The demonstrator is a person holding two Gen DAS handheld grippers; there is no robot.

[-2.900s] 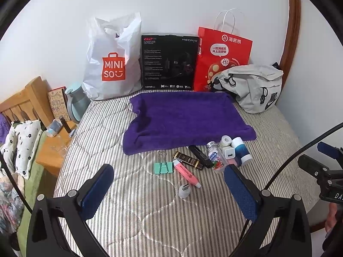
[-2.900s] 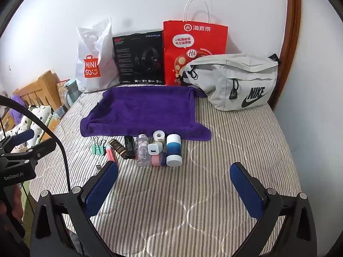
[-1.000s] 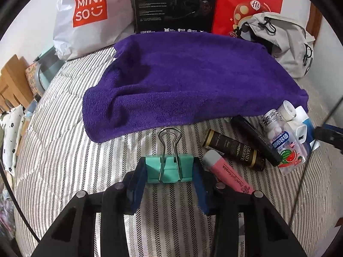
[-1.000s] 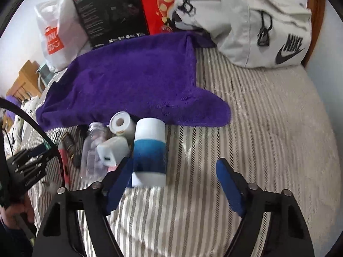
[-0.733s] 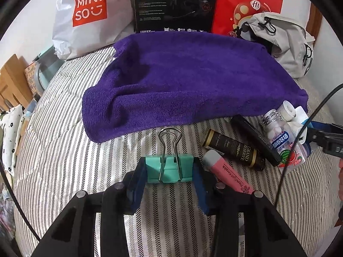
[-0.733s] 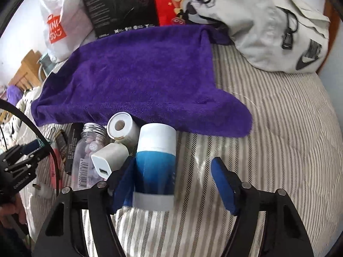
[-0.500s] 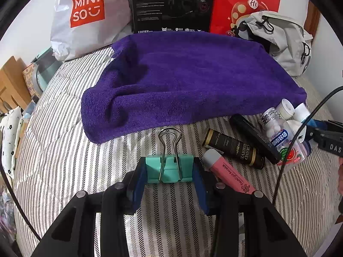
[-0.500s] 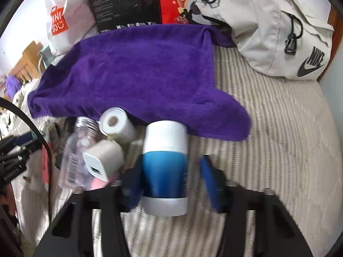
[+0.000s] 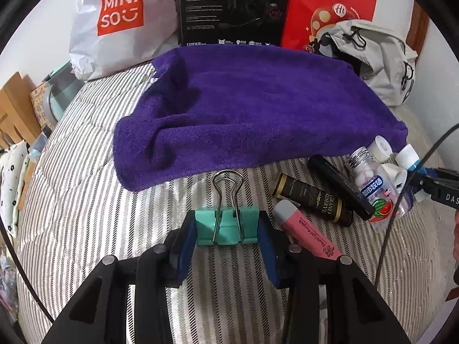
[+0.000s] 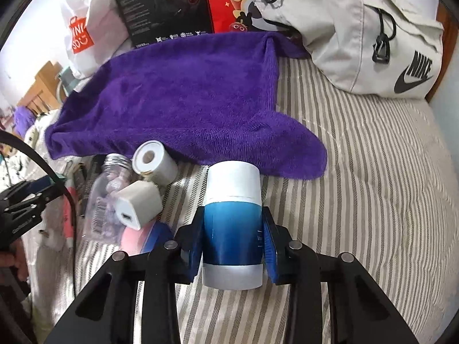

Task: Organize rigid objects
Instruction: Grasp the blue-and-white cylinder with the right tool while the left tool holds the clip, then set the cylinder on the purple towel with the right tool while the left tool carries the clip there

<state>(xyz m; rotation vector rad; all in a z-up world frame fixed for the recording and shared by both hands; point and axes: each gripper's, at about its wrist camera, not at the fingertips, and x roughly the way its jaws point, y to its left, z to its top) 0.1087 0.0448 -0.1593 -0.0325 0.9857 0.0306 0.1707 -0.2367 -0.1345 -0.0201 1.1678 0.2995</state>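
Observation:
My left gripper (image 9: 226,226) is shut on a teal binder clip (image 9: 226,225) whose wire handles point toward the purple towel (image 9: 252,106). To its right lie a pink highlighter (image 9: 307,230), a black-and-gold tube (image 9: 312,199), a black stick (image 9: 338,186) and a clear candy bottle (image 9: 370,183). In the right wrist view my right gripper (image 10: 233,236) is shut on a blue-and-white cylinder (image 10: 233,215) just in front of the purple towel (image 10: 183,94). A white tape roll (image 10: 155,164), a white charger cube (image 10: 137,203) and the clear candy bottle (image 10: 107,197) lie to its left.
A striped mattress (image 10: 373,186) carries everything. Along the far wall stand a white Miniso bag (image 9: 120,23), a black box (image 9: 232,8), a red paper bag (image 9: 327,11) and a grey Nike bag (image 10: 373,34). A wooden bed frame (image 9: 14,109) borders the left.
The right gripper's fingers have come together on the blue-and-white cylinder, which was loose between them a second ago. The left gripper stays shut on the binder clip and has barely moved.

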